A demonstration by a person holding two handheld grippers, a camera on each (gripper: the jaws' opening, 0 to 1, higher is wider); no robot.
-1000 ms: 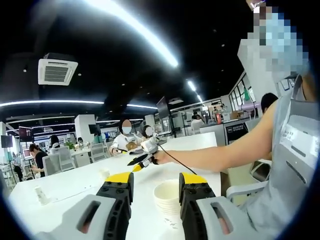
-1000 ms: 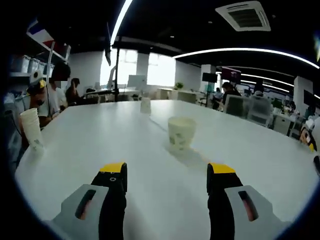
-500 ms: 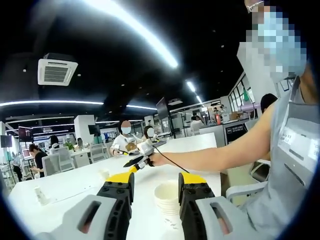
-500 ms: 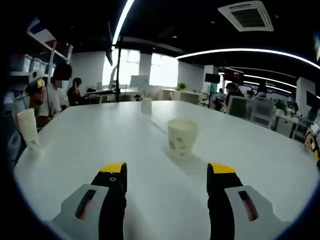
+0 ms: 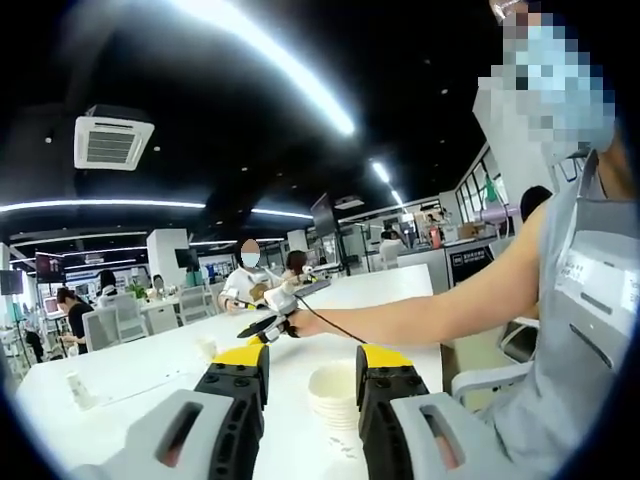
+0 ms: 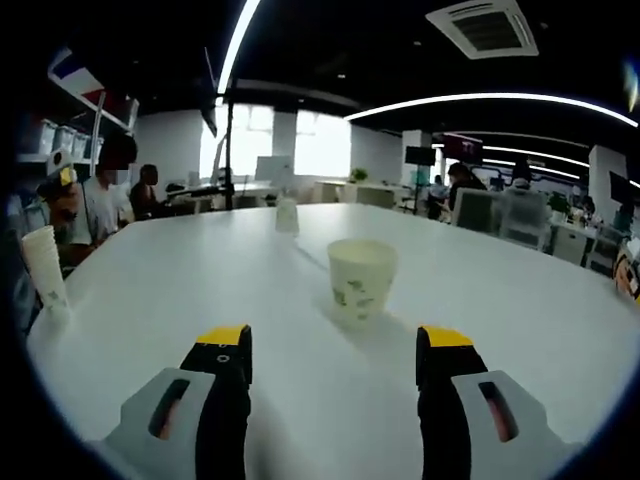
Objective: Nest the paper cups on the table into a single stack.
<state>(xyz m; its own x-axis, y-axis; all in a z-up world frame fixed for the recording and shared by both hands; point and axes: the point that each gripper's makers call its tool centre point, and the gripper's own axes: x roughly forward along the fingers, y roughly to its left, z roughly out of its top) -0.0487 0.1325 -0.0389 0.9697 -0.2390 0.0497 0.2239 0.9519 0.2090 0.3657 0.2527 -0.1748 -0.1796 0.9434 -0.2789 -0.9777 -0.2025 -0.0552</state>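
Standing upright on the white surface [image 6: 150,300], a printed paper cup [image 6: 361,279] sits just ahead of the right hand-held gripper [image 6: 335,345], whose jaws are apart and empty. Close squarely on its wall, gently, to avoid crushing. The left hand-held gripper [image 5: 313,362], also apart, frames a cup stack [image 5: 335,400].

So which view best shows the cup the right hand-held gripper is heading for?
The right gripper view: the cup stands upright, unobstructed, ahead of the open jaws. In the left gripper view it is a small, distant shape on the table.
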